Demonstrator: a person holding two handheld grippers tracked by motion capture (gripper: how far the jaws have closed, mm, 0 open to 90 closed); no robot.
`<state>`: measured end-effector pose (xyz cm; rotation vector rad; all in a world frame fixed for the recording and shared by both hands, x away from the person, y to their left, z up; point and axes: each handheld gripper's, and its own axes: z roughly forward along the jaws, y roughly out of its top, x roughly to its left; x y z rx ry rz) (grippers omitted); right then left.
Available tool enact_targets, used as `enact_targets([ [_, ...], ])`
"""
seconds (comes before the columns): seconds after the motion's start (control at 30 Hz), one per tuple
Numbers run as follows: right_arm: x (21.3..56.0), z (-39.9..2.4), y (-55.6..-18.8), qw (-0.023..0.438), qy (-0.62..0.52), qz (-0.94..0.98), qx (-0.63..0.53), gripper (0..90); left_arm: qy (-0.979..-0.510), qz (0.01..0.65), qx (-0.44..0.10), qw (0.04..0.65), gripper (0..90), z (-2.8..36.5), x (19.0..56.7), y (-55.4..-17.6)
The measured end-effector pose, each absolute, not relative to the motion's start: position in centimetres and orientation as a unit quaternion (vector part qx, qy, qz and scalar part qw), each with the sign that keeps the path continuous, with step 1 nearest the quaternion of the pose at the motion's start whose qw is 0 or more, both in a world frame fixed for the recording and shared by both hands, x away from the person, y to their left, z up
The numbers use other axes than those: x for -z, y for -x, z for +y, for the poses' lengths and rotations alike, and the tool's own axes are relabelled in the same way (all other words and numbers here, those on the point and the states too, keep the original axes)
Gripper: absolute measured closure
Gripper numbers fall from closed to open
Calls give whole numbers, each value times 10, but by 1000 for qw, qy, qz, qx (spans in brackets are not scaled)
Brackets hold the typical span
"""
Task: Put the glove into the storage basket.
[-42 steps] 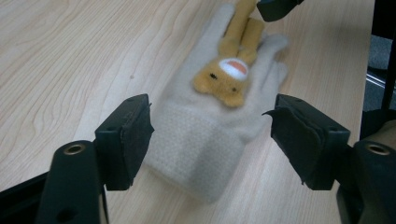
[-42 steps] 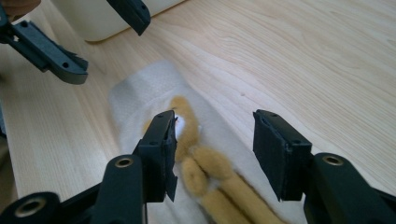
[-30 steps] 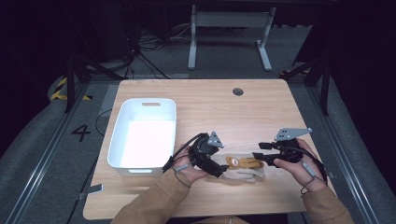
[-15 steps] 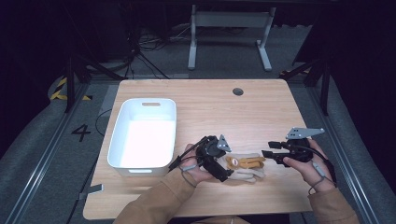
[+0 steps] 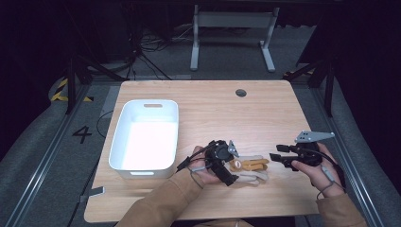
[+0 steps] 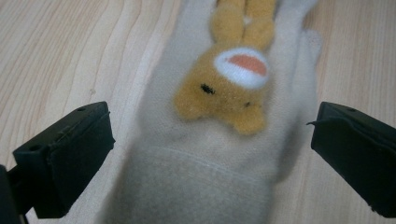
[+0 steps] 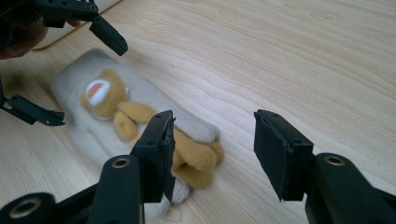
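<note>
A cream glove (image 5: 253, 177) with a brown plush bear (image 5: 249, 164) sewn on it lies flat on the wooden table (image 5: 213, 113), near the front edge. My left gripper (image 5: 231, 164) sits at the glove's cuff end. Its jaws have just been opening and now stand wide on either side of the glove (image 6: 201, 182) without pressing on it. The bear's face (image 6: 229, 88) lies just ahead of my left gripper (image 6: 210, 154). My right gripper (image 5: 277, 153) is open to the right of the glove's finger end. Nothing sits between the jaws of my right gripper (image 7: 212, 154), and the glove (image 7: 88, 126) lies beyond its left jaw.
A white plastic bin (image 5: 146, 103) stands on the left half of the table, close to my left forearm. A round cable hole (image 5: 241, 92) sits near the far edge. Dark floor, cables and a desk frame lie beyond the table.
My left gripper has moved right and down onto the glove's cuff end, and its jaws have spread wider. My right gripper has drawn back to the right, off the glove's finger end.
</note>
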<state>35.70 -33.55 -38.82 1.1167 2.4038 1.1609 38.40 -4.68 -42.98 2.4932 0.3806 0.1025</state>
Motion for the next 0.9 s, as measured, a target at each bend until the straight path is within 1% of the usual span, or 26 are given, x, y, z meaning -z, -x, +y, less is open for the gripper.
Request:
enact_targets([
  [0.47,389,-334,-357,122,-382,824,-400,487,-952,130,-37,274,0,-56,443,-385],
  [0.9,390,-332,-358,121,-381,826,-398,483,-960,119,-50,248,0,-63,453,-383],
])
